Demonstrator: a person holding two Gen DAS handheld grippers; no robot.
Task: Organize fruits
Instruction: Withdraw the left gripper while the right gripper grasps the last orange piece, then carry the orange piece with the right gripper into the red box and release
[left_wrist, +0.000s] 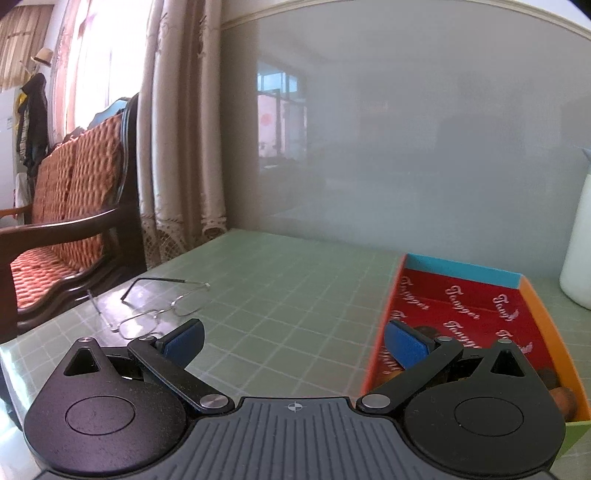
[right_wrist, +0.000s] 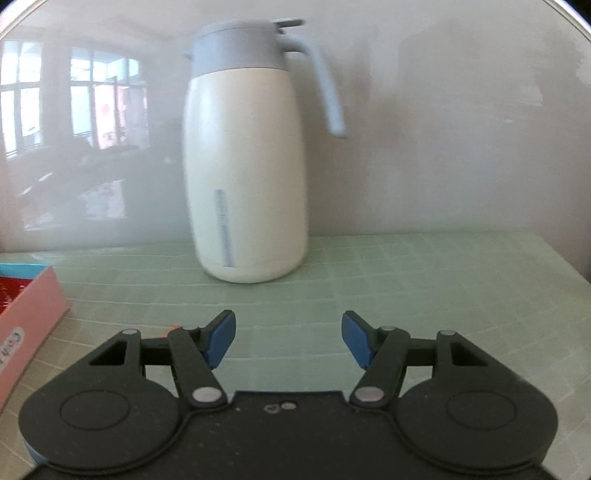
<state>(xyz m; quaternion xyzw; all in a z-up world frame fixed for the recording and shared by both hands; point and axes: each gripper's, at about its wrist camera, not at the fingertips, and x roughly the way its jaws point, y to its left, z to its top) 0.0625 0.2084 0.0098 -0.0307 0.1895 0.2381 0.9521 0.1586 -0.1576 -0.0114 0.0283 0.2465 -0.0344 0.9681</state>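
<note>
A shallow box (left_wrist: 461, 295) with a red printed floor, a blue far wall and an orange right wall lies on the green gridded table, to the right in the left wrist view. Brown rounded fruits (left_wrist: 561, 400) lie at its near right corner, partly hidden behind my gripper. My left gripper (left_wrist: 293, 343) is open and empty, low over the table, its right finger over the box's left side. My right gripper (right_wrist: 288, 338) is open and empty, above bare table. The box's pink outer wall (right_wrist: 27, 317) shows at the left edge of the right wrist view.
A tall white jug with a grey lid and handle (right_wrist: 247, 166) stands ahead of the right gripper by the wall; it also shows in the left wrist view (left_wrist: 578, 243). Wire-rimmed glasses (left_wrist: 159, 310) lie near the table's left edge. A wooden chair (left_wrist: 66, 229) stands beyond that edge.
</note>
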